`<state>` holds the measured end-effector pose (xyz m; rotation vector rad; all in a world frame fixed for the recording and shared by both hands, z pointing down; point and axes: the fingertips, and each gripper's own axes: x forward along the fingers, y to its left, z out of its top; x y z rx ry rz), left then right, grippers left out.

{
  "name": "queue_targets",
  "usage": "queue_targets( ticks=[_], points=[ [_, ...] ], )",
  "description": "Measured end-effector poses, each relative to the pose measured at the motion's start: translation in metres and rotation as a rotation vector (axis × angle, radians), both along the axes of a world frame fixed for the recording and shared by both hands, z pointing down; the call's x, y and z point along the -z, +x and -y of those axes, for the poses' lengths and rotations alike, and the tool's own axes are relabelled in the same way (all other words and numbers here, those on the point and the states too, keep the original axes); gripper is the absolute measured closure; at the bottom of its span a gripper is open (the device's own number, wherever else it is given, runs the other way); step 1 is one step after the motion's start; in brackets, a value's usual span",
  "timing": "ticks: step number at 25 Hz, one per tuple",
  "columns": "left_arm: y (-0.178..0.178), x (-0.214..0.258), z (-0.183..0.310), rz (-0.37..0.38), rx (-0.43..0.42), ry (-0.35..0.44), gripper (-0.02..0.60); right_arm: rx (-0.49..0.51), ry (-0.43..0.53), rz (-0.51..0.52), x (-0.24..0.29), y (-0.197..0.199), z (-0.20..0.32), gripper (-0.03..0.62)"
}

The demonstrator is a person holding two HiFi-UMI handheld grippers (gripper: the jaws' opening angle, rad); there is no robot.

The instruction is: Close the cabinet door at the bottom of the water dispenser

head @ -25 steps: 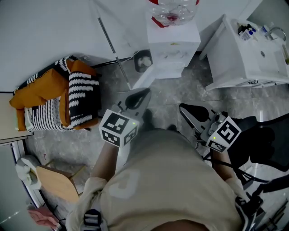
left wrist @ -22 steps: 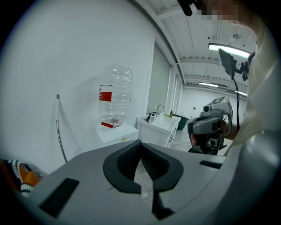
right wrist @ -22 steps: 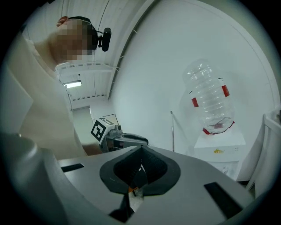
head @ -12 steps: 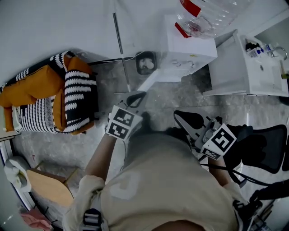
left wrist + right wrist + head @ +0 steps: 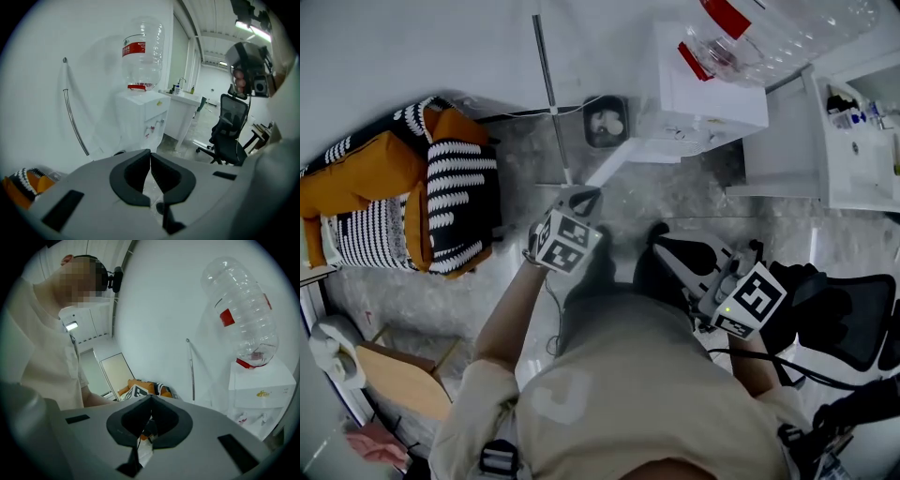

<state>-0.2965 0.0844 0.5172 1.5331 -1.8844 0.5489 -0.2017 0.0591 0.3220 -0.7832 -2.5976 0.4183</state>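
The white water dispenser (image 5: 703,94) stands against the wall with a clear bottle (image 5: 787,33) on top. Its bottom cabinet door (image 5: 623,161) hangs open, swung out over the floor toward me. My left gripper (image 5: 584,199) is shut and empty, its tip just short of the door's free edge. The right gripper (image 5: 673,251) is also shut and empty, lower and to the right, away from the door. In the left gripper view the dispenser (image 5: 140,117) rises beyond the closed jaws (image 5: 150,153). The right gripper view shows the bottle (image 5: 243,310) past its jaws (image 5: 150,399).
A thin metal pole (image 5: 551,94) leans on the wall left of the dispenser, with a small bin (image 5: 607,122) beside it. An orange and striped cushioned seat (image 5: 412,197) is at the left. A white sink unit (image 5: 853,141) and a black office chair (image 5: 853,309) are at the right.
My left gripper has gone forward and down toward the open door's edge. The right gripper has shifted left. Both stayed shut.
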Motion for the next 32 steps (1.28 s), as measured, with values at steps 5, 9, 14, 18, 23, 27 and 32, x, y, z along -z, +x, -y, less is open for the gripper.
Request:
queue_targets(
  ticks=[5, 9, 14, 18, 23, 27, 32],
  points=[
    [-0.015, -0.033, 0.025, 0.007, 0.069, -0.004, 0.592, 0.001, -0.040, -0.028, -0.030, -0.011, 0.033, 0.594],
    [-0.022, -0.082, 0.033, 0.010, 0.079, -0.072, 0.592, 0.010, -0.081, -0.051, -0.062, -0.021, 0.055, 0.594],
    [-0.033, -0.158, 0.033, 0.000, 0.098, -0.136, 0.592, 0.035, -0.095, -0.093, -0.115, -0.039, 0.065, 0.594],
    [-0.039, -0.222, 0.017, -0.046, 0.138, -0.180, 0.592, 0.035, -0.121, -0.132, -0.157, -0.050, 0.061, 0.594],
    [-0.034, -0.291, 0.009, -0.160, 0.132, -0.216, 0.351, 0.022, -0.157, -0.190, -0.208, -0.061, 0.047, 0.594],
    [-0.028, -0.345, -0.001, -0.173, 0.100, -0.316, 0.291, 0.036, -0.184, -0.237, -0.238, -0.063, 0.029, 0.594],
    [-0.039, -0.389, -0.002, -0.146, 0.121, -0.391, 0.291, 0.042, -0.199, -0.274, -0.264, -0.062, 0.020, 0.594]
  ],
)
